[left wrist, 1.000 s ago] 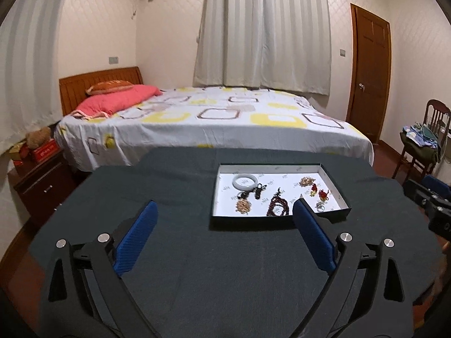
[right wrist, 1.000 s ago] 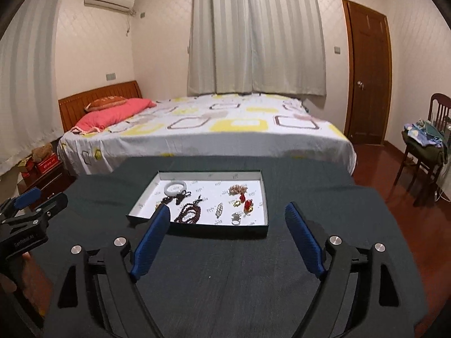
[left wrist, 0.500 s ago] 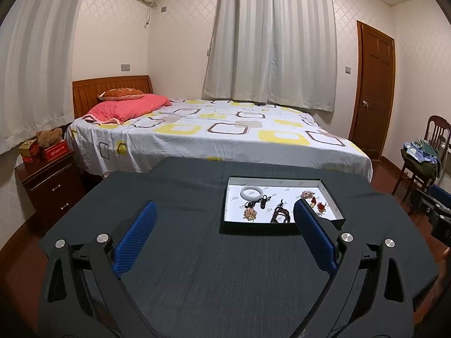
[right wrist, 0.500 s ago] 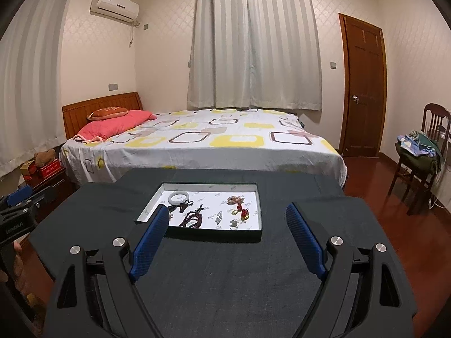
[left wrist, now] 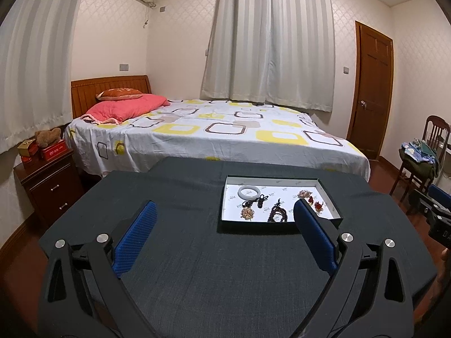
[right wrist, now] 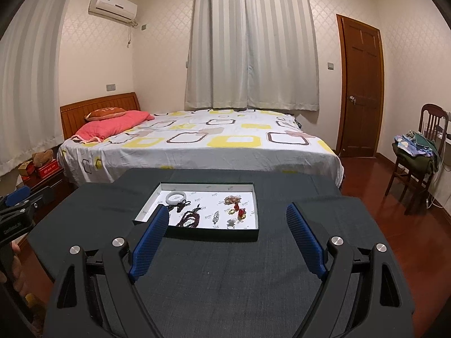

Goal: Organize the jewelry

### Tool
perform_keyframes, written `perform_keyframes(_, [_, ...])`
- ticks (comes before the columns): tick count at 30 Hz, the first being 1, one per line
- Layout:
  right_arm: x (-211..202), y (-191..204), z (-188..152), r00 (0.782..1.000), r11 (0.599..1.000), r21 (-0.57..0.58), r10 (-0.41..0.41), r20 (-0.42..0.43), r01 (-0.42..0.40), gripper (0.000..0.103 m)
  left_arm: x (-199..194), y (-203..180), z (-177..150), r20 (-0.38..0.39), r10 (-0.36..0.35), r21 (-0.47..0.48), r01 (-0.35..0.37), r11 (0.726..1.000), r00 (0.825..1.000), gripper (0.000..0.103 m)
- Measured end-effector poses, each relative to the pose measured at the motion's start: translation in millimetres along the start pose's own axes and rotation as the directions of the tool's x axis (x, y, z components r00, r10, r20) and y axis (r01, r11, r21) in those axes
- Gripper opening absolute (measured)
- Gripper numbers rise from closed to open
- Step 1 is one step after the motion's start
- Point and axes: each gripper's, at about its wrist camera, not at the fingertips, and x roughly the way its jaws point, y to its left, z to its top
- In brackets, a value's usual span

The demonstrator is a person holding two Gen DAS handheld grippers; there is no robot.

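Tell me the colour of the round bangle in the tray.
The bangle is white, clearest in the right wrist view.

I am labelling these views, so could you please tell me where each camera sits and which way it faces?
Left wrist: on the left gripper, above the table, facing the tray and bed; own blue fingers open.
Right wrist: on the right gripper, same heading; tray between open fingers.
Shared: tray, bangle, bed.

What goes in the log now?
left claw open | right claw open | jewelry in tray | nothing held
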Motion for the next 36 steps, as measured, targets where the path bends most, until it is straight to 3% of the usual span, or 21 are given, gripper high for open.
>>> perform_keyframes(36, [-1.1, 1.5, -1.8, 1.0, 1.0, -0.003, 0.003, -0.008, -0.003, 0.083, 2.4, 5.4, -4.2, -0.006, 0.006, -0.008, -0.006, 1.0, 1.0, 0.095])
